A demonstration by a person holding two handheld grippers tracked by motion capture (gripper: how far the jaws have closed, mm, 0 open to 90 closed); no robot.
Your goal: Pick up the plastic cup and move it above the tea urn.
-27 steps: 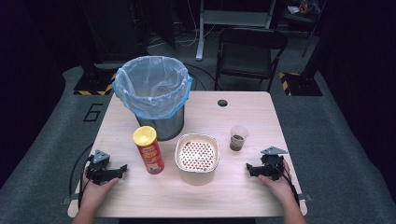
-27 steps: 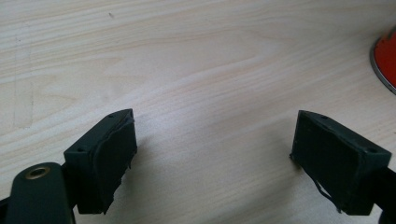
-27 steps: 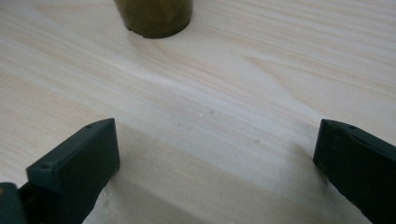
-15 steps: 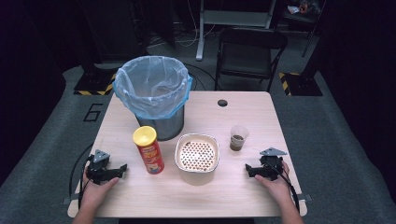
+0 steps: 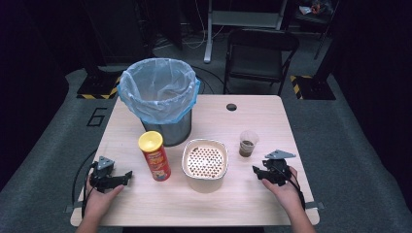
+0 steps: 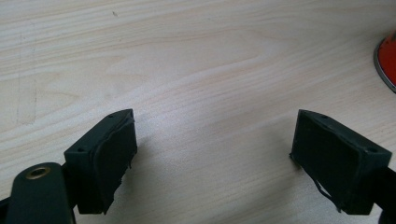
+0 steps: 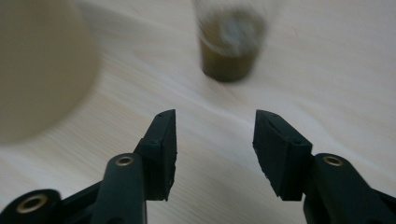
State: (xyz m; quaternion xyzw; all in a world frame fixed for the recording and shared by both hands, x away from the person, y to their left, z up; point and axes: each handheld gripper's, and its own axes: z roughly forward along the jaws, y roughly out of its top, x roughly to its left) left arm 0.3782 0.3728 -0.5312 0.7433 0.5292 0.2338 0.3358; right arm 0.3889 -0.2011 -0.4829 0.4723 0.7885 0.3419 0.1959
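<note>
My left gripper rests low at the table's front left, open, with bare wood between its jaws. A red chip can with a yellow lid stands upright to its right; its red base edge shows in the left gripper view. My right gripper sits at the front right, open and holding nothing. Ahead of it stands a small clear plastic cup with brown liquid. A cream bowl with a perforated insert sits mid-table, its wall to the left of the right gripper's jaws.
A metal bin lined with a blue bag stands at the back left of the wooden table. A round cable hole is near the far edge. A black chair stands behind the table.
The right gripper has edged slightly left toward the bowl and cup. The left gripper stays put.
</note>
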